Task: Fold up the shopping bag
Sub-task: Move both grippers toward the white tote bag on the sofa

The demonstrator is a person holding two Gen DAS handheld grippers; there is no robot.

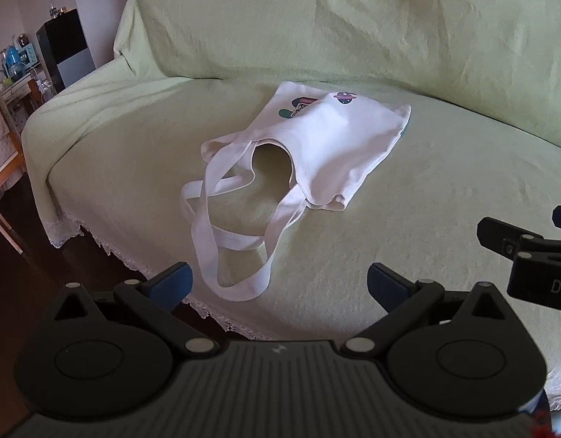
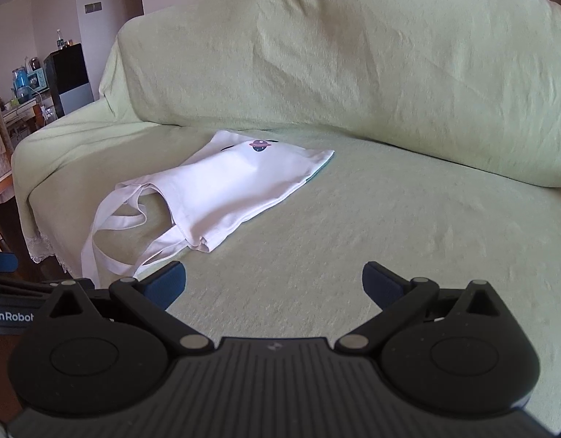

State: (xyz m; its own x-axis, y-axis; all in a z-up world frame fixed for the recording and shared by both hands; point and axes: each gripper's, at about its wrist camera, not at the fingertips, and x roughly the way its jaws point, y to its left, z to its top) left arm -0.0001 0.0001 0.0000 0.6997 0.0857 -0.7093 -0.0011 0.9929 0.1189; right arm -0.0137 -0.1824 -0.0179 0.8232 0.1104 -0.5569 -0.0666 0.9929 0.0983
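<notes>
A white cloth shopping bag [image 1: 328, 146] with small coloured prints lies flat on the green-covered sofa seat [image 1: 445, 189]. Its two long straps [image 1: 222, 241] trail toward the front edge. My left gripper [image 1: 278, 284] hovers open just short of the strap loops, nothing between its blue-padded fingers. In the right wrist view the same bag [image 2: 225, 193] lies ahead and to the left. My right gripper [image 2: 273, 281] hangs open over bare seat to the right of the bag, holding nothing. The right gripper's fingers [image 1: 518, 244] show at the right edge of the left wrist view.
The sofa backrest [image 2: 353, 65] rises behind the bag. A lace-trimmed front edge [image 1: 141, 266] drops to dark floor on the left. Farther left stand a black cabinet [image 1: 61, 47] and a cluttered shelf [image 1: 17, 69]. Bare seat cover spreads to the right of the bag.
</notes>
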